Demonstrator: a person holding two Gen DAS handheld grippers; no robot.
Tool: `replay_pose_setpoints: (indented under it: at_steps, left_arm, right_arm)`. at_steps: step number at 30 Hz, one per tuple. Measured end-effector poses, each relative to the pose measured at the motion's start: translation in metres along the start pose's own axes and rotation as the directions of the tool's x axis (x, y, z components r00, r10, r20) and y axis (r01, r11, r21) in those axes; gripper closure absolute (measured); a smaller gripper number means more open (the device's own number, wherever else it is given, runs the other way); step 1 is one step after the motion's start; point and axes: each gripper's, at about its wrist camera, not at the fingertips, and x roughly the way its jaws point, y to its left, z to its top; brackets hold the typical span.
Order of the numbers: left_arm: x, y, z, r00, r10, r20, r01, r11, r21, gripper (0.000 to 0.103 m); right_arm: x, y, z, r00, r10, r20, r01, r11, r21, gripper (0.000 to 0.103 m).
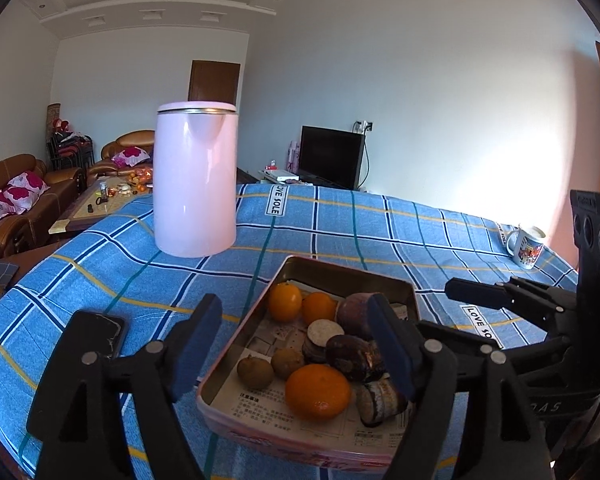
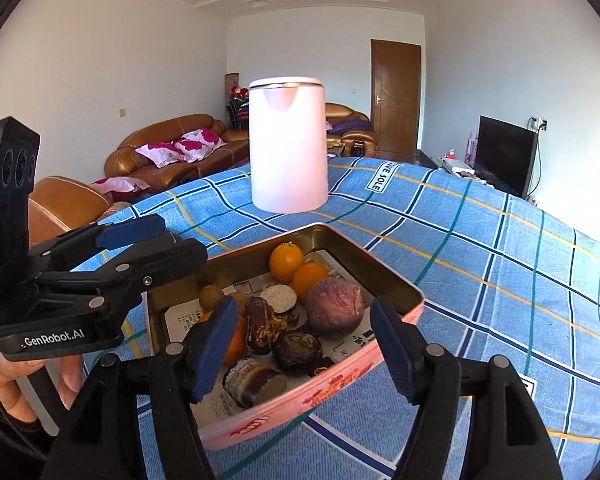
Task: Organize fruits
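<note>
Blue plaid cloth (image 1: 340, 220); pink rectangular metal tin (image 2: 300, 396) w/ fruit. Left gripper (image 1: 296, 344), right gripper (image 2: 306, 346) over tin, jaws spread, empty.

A home living room: leather sofas (image 2: 172, 148) with floral cushions, television (image 2: 504, 152), wooden door (image 2: 396, 96)

Two gripper cameras, both tilted down over one tin from opposite sides

The left wrist view looks past the left gripper (image 1: 296, 344) at the tin (image 1: 396, 284) from close above its left near corner, the right gripper (image 1: 476, 292) at its right edge. The right wrist view looks past its own fingers from the tin's right, the left gripper at its left edge. Both share the tin, pink kettle (image 1: 196, 184) and checked surface (image 1: 380, 224).
</note>
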Motion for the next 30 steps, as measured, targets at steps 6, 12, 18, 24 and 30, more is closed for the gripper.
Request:
replay_pose_setpoints:
  at_steps: [6,12,18,24,30]
  left_arm:
    - [-0.005,-0.011,-0.002,1.0,-0.011,0.02,0.01,1.0,0.013,0.014]
    - [-0.009,-0.025,-0.004,0.999,-0.026,0.025,0.025,0.999,0.035,0.014]
    - [-0.012,-0.034,-0.003,0.999,-0.036,0.031,0.034,0.998,0.055,0.014]
    - [-0.015,-0.041,-0.003,0.999,-0.043,0.033,0.041,0.997,0.067,0.01]
    - [-0.017,-0.046,-0.003,0.998,-0.049,0.033,0.047,0.996,0.072,0.01]
  right_arm:
    - [-0.032,-0.013,-0.007,0.996,-0.048,0.073,0.044,0.998,0.048,0.027]
    - [-0.052,-0.021,-0.01,0.99,-0.075,0.117,0.065,0.994,0.088,0.024]
    - [-0.067,-0.022,-0.015,0.986,-0.088,0.143,0.074,0.992,0.103,0.024]
    - [-0.079,-0.025,-0.021,0.983,-0.098,0.155,0.08,0.99,0.116,0.024]
    - [-0.082,-0.03,-0.026,0.982,-0.105,0.156,0.086,0.988,0.126,0.024]
